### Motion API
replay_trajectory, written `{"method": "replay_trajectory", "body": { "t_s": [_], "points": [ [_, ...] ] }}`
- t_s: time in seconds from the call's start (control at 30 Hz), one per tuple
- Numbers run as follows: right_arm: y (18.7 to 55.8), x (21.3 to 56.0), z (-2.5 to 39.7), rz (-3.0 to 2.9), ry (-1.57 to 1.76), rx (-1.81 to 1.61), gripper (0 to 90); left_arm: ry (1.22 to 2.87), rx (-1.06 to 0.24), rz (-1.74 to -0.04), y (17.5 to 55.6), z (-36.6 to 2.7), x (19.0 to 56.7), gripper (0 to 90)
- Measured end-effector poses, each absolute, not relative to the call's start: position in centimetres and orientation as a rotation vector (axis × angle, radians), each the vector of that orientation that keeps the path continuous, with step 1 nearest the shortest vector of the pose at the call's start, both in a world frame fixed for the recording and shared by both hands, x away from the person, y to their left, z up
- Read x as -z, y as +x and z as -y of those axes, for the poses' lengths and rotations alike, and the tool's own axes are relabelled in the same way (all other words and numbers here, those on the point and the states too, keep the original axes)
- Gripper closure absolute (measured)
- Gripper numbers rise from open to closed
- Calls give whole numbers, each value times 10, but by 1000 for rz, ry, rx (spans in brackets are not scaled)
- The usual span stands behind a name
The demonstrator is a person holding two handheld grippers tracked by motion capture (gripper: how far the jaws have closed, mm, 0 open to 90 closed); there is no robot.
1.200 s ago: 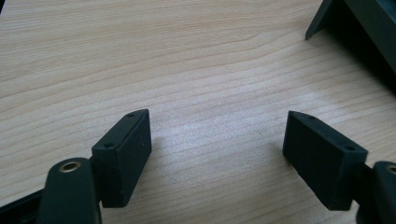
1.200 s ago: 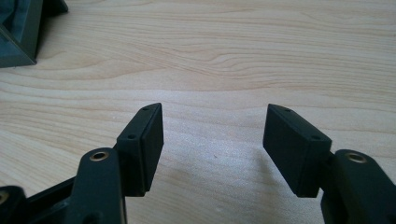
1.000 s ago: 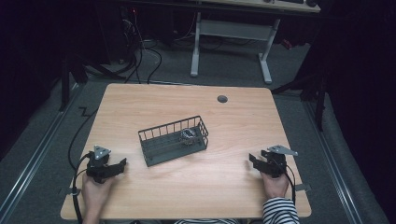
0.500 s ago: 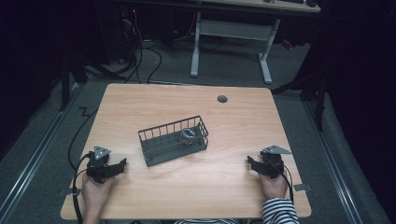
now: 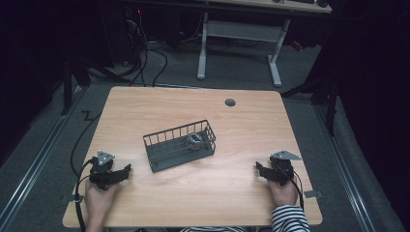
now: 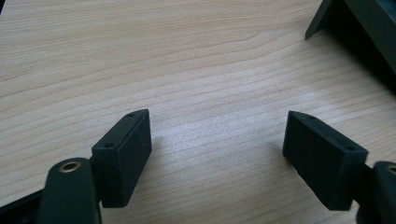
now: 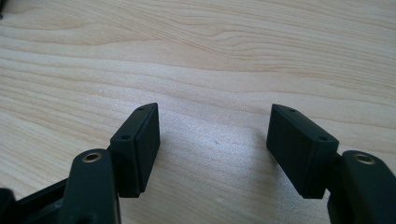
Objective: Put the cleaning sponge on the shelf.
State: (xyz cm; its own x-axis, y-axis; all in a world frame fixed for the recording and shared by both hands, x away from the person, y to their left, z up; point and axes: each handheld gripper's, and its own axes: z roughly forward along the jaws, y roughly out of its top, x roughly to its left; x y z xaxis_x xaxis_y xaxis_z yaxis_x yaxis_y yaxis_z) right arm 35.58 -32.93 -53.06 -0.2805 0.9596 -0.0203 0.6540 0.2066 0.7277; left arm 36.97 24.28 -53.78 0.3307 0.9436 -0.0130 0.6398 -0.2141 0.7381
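A dark wire basket stands near the middle of the wooden table, with a small shiny metal object in its right end. My left gripper rests near the front left, held by a hand, jaws pointing toward the basket. It is open over bare wood, and a corner of the basket shows at the top right of the left gripper view. At the front right my right gripper sits low on the table, open with nothing between its fingers.
A round grommet hole lies near the table's far edge. Beyond the table stand a white desk frame and cables on the grey floor. A striped sleeve comes in at the bottom right.
The right gripper has lowered slightly toward the table's front edge. The left gripper and the basket have stayed where they were.
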Motion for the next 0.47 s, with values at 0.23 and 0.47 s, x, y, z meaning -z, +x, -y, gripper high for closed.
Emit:
{"method": "replay_trajectory", "body": {
  "t_s": [0.23, 0.47],
  "points": [
    [356, 531, 329, -2012, 1494, -851, 352, 1946, -597, -1388, 370, -243, 538, 241],
    [356, 531, 329, -2009, 1497, -848, 340, 1945, -596, -1388, 370, -243, 538, 240]
  ]
}}
